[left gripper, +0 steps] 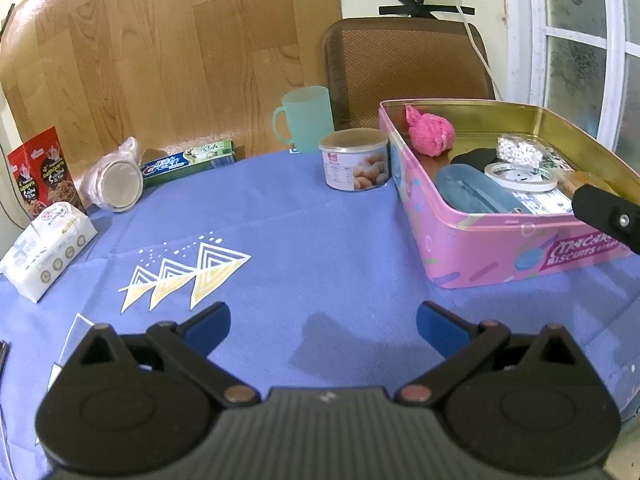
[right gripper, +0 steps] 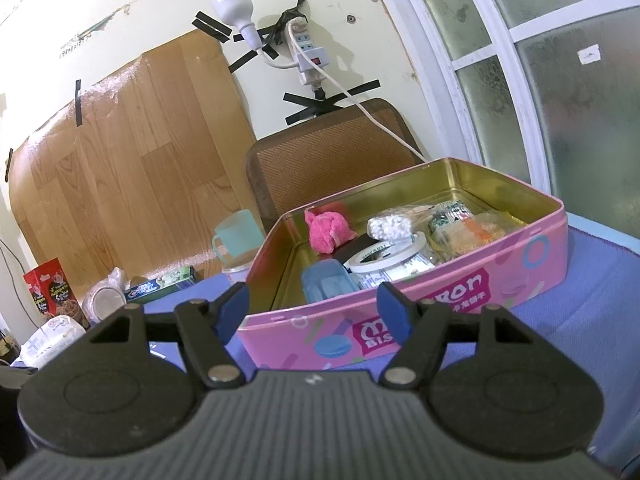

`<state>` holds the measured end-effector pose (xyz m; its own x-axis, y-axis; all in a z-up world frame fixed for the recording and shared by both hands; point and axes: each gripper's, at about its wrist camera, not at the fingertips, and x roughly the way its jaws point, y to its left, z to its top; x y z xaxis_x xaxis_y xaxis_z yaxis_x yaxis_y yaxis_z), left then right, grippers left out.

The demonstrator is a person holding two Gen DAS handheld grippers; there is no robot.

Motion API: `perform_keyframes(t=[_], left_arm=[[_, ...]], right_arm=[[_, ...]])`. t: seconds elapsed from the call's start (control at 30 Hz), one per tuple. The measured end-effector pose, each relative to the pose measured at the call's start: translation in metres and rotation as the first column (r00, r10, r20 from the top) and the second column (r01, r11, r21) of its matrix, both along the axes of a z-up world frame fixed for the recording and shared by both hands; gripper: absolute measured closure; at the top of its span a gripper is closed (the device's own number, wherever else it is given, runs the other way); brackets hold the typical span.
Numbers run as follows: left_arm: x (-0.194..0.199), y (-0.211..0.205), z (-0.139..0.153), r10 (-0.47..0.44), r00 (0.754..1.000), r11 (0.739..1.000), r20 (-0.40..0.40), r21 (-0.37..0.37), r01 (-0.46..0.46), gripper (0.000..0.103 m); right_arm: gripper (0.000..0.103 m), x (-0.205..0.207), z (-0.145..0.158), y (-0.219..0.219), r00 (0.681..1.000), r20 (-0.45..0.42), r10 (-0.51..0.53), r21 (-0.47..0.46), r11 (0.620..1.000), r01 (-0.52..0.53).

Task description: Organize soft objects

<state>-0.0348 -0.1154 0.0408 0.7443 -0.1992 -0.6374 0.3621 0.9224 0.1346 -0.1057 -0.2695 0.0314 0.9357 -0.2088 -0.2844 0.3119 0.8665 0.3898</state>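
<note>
A pink biscuit tin (left gripper: 492, 248) sits open on the blue cloth (left gripper: 304, 248) at the right of the left wrist view. Inside it, in the far left corner, lies a pink fluffy ball (left gripper: 430, 132), with a roll of white tape (left gripper: 520, 176), a bag of small white beads (left gripper: 518, 150) and a blue case (left gripper: 476, 194) nearer the front. The left gripper (left gripper: 323, 322) hovers over bare cloth at the bottom of the frame, its jaws wide apart and holding nothing. In the right wrist view the right gripper (right gripper: 313, 306) stands just in front of the tin's near wall (right gripper: 400, 312), its jaws also spread with nothing between them. To the left of the tin stand a small can (left gripper: 354, 164) and a green mug (left gripper: 306, 118). A toothpaste box (left gripper: 188, 162), a wrapped round lid-like thing (left gripper: 116, 184), a red snack box (left gripper: 42, 172) and a white tissue pack (left gripper: 44, 252) line the left edge.
</note>
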Motion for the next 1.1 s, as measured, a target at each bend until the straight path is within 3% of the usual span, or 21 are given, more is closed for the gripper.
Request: perform_keyframes(t=[1.1], left_arm=[[-0.005, -0.003, -0.0025, -0.054, 0.998, 0.999, -0.021, -0.002, 0.054, 0.0]], right_arm=[[0.03, 0.0, -0.0002, -0.0001, 1.0, -0.002, 0.001, 0.001, 1.0, -0.001]])
